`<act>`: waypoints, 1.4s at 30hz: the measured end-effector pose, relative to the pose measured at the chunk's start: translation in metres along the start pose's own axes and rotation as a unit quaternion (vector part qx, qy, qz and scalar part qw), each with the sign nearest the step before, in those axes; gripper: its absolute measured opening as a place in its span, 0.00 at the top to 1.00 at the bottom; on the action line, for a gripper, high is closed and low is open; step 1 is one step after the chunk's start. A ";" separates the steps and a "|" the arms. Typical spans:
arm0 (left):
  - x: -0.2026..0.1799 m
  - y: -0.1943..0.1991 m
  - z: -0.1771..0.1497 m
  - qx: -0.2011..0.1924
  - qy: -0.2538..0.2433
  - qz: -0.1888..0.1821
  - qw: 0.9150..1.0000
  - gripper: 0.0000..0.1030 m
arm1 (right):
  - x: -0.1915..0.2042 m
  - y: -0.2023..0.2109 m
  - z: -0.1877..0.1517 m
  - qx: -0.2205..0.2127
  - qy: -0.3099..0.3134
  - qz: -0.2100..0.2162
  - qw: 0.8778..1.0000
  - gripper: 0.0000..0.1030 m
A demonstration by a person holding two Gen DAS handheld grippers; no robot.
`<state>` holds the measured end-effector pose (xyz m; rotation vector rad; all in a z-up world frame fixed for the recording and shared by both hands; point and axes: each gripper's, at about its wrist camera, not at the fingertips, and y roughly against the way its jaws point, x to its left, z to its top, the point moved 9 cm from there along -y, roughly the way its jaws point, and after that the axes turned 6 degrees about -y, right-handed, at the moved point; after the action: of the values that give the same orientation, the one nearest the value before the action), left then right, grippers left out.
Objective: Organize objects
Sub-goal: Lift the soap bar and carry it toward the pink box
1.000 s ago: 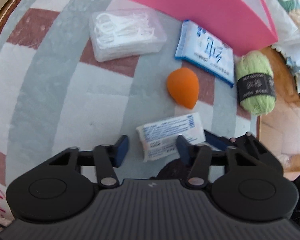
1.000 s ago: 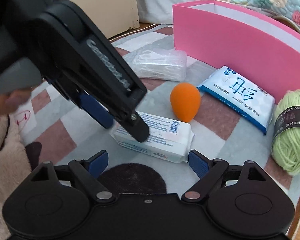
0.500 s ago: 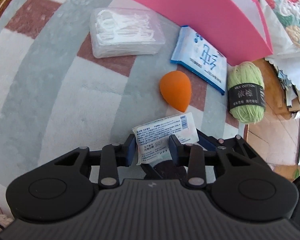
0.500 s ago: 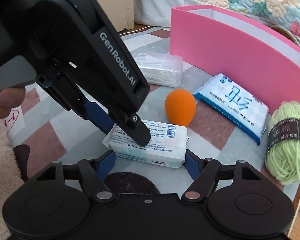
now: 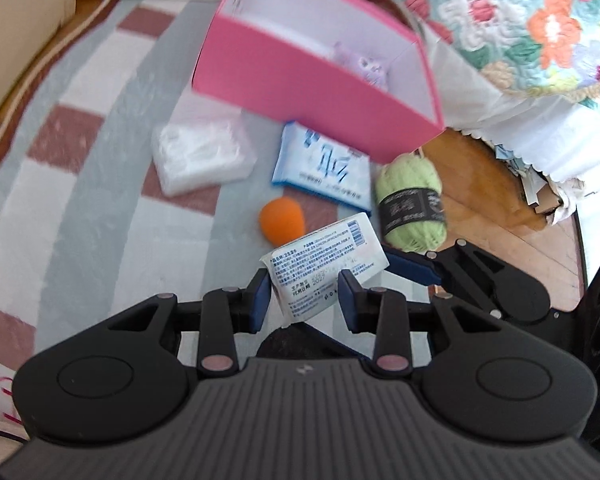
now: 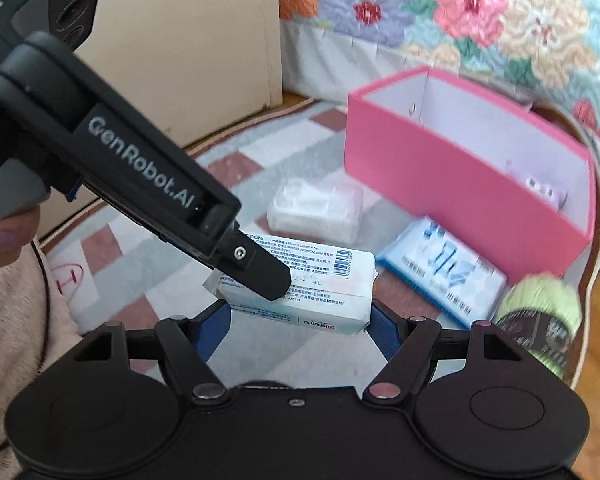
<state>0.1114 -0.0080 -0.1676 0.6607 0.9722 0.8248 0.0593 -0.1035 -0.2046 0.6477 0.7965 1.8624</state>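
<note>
In the left wrist view, the left gripper [image 5: 303, 295] has its jaws clamped on the near end of the white tissue pack [image 5: 327, 265], which is lifted clear of the striped rug [image 5: 80, 184] and juts forward and to the right, past the orange sponge [image 5: 281, 220] lying below it. Ahead stands the pink box [image 5: 300, 92], open at the top, with a small lilac item [image 5: 364, 67] already inside near its right end; the clear floss-pick case [image 5: 202, 157], the blue wipes packet [image 5: 324, 168] and the green yarn ball [image 5: 414, 204] lie on the rug just in front of it. The grip is far off-centre, so the pack's free end is likely to sag or swing; carrying it slowly and level, high enough to clear the box's front wall, seems the sound way, and releasing over the bare left part of the box floor would keep it off the lilac item. In the right wrist view, the right gripper [image 6: 298, 326] has its jaws spread wide, the blue pads sitting just beside the pack's two ends; whether they touch it I cannot tell, but they do not look closed on it. The left gripper's finger [image 6: 260, 272] crosses the top face of the tissue pack [image 6: 300, 292] from the upper left. The pink box [image 6: 460, 184] lies ahead and to the right, so the carry should angle that way, with the right gripper kept clear below, ready to steady the drooping end if it tips.
</note>
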 end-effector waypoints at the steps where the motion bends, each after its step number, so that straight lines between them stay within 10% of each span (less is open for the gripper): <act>1: -0.003 0.005 0.002 -0.003 -0.007 0.004 1.000 0.67 | 0.001 0.004 0.004 -0.003 0.002 -0.001 1.000 0.24; 22: -0.066 0.060 0.138 -0.053 -0.102 0.003 0.993 0.65 | -0.056 0.060 0.130 -0.079 0.023 -0.061 0.995 0.24; 37: -0.042 -0.044 0.224 -0.031 -0.028 -0.037 0.998 0.65 | -0.153 -0.008 0.185 -0.027 -0.069 -0.020 0.997 0.18; 42: -0.026 -0.083 0.245 -0.025 -0.007 -0.046 0.999 0.65 | -0.183 -0.041 0.185 -0.003 -0.089 -0.024 0.996 0.35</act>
<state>0.3488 -0.1034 -0.1190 0.5736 0.9598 0.7609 0.2881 -0.2141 -0.1332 0.7727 0.6841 1.7363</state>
